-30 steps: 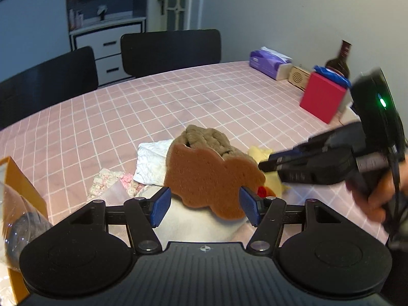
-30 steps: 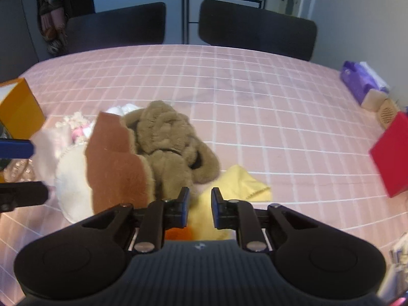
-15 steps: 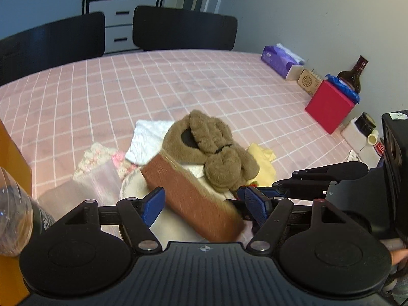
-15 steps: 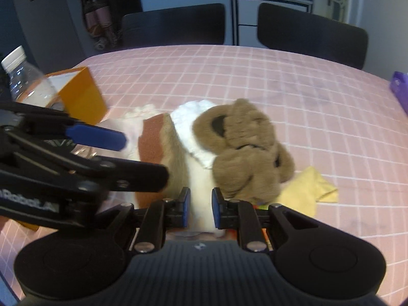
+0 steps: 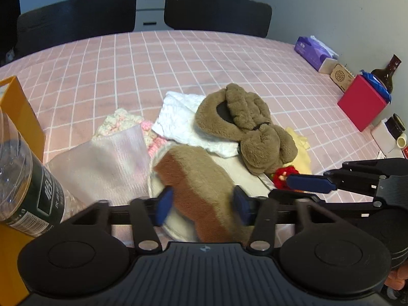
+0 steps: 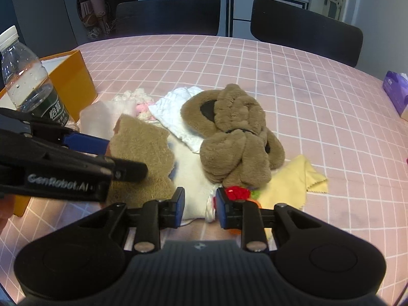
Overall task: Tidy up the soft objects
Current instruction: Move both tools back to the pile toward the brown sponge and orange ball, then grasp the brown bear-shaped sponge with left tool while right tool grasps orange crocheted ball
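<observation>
The left gripper [image 5: 201,205] was closing its jaws around the flat brown plush piece [image 5: 201,186], which lay between the blue pads; motion blur hid whether they pressed yet. Half a second before, the jaws had stood wider and the piece had sat higher and more on edge; it had since tipped down onto the pale cushion [image 6: 190,176] beneath it. The right gripper [image 6: 200,205] was easing its jaws apart, part-way open over that cushion's near edge, a strip of white fabric between its pads but not visibly pinched. A moment earlier those jaws had been nearly together.

Just beyond lay the brown plush slippers [image 5: 244,127] on a white towel [image 5: 183,122], with a yellow cloth [image 6: 295,181], a red knitted bit [image 6: 238,192] and a pink crocheted piece [image 5: 122,122] nearby on the table [image 5: 204,58]. An orange box [image 6: 71,84] and a water bottle [image 6: 28,84] stood to the left.

By my judgement, the pile was being re-gripped, not yet sorted.
</observation>
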The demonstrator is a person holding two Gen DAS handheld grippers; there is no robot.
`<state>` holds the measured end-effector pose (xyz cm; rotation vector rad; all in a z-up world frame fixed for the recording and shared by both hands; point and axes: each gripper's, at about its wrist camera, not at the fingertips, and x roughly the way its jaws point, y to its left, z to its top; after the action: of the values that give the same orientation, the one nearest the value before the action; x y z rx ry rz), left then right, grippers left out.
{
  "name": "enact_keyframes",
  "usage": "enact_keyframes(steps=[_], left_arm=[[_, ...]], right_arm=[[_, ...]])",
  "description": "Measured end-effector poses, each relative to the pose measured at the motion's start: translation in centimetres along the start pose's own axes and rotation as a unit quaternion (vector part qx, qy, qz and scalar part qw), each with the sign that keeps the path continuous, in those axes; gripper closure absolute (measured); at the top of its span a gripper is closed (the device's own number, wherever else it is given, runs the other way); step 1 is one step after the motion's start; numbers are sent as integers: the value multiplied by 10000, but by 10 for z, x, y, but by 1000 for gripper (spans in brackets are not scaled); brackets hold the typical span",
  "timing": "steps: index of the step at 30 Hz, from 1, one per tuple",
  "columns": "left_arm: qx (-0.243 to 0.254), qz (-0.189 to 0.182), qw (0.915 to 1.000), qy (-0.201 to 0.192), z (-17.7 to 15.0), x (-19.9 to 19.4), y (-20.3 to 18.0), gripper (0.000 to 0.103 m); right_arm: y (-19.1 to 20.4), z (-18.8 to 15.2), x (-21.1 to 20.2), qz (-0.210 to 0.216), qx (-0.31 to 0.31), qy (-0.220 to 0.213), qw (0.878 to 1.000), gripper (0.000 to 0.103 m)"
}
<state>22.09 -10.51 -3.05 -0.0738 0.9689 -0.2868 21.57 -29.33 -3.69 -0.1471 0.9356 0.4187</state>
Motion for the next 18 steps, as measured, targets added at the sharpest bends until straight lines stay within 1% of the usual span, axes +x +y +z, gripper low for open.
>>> enact_keyframes(steps=[3, 4, 6, 8, 10, 13, 14, 16, 18], left_arm=[[111, -20, 9998, -136, -1, -5, -2, 60], [171, -49, 9997, -149, -1, -8, -3, 61], [351, -119, 9993, -107, -1, -15, -6, 63], [489, -272, 9984, -23, -2, -24, -7, 64], [744, -387, 9964, 104, -4, -32, -10, 64], [1178, -455, 9916, 285, -9, -35, -14, 64], [1242, -409, 9908, 344, -11, -33, -15, 64], [1179, -272, 9920, 368, -14, -24, -12, 63], [978, -283, 9943, 331, -18, -15, -5, 62]], right_arm=[[1, -2, 0, -16, -7, 47, 10000, 77], [2, -3, 0, -19, -24, 73, 10000, 77], [4, -5, -1, -29, -72, 100, 9999, 77], [5, -8, -4, -31, -119, 110, 9999, 76], [5, -11, -6, -40, -171, 126, 9998, 74], [2, -15, -5, -130, -204, 150, 9996, 73], [0, -16, -4, -168, -182, 152, 9996, 73], [-6, -16, -1, -196, -45, 157, 9997, 73], [-10, -17, 0, -182, 37, 89, 9998, 73]])
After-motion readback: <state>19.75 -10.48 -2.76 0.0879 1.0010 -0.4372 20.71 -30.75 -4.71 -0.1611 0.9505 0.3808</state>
